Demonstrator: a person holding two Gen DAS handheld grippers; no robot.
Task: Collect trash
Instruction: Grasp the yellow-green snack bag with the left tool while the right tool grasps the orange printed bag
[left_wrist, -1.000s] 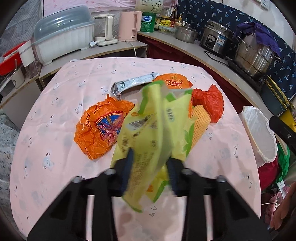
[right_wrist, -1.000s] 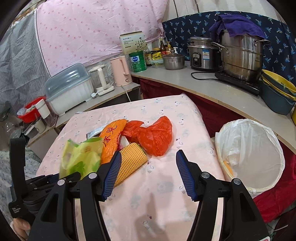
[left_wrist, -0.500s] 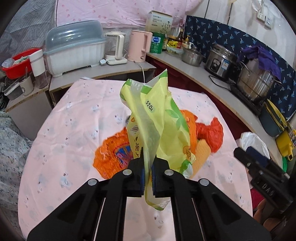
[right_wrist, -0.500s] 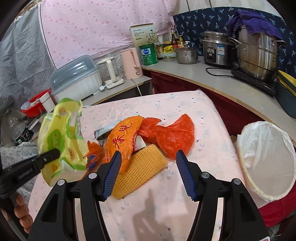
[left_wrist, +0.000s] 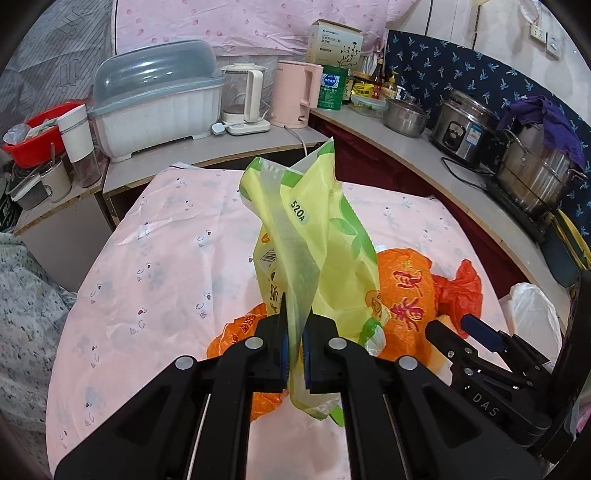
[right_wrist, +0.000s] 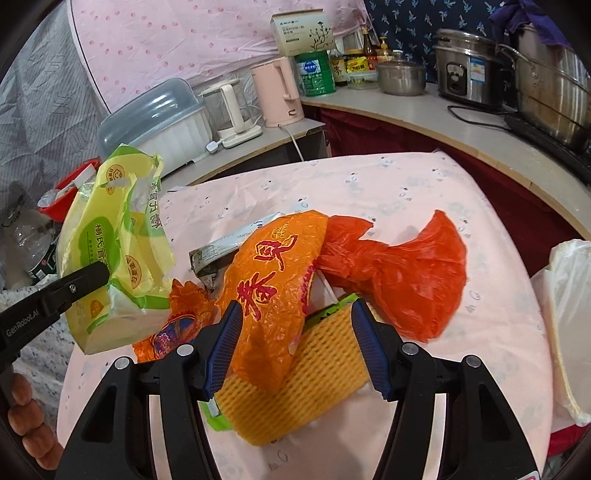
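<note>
Between the left claw's (left_wrist: 294, 350) pads a yellow wrapper (left_wrist: 317, 258) is clamped, lifted clear of the table (left_wrist: 166, 240). The right claw (right_wrist: 297, 347) hangs with jaws apart just over the pile, an orange wrapper (right_wrist: 273, 273) and yellow foam net (right_wrist: 314, 384) between its pads, not gripped. I judge the step as carrying one piece while reaching for another. Next, the right claw must sink and close. To its right, the lined bin (right_wrist: 569, 325) stands past the table edge, with bare cloth between; a red bag (right_wrist: 406, 280) lies ahead.
</note>
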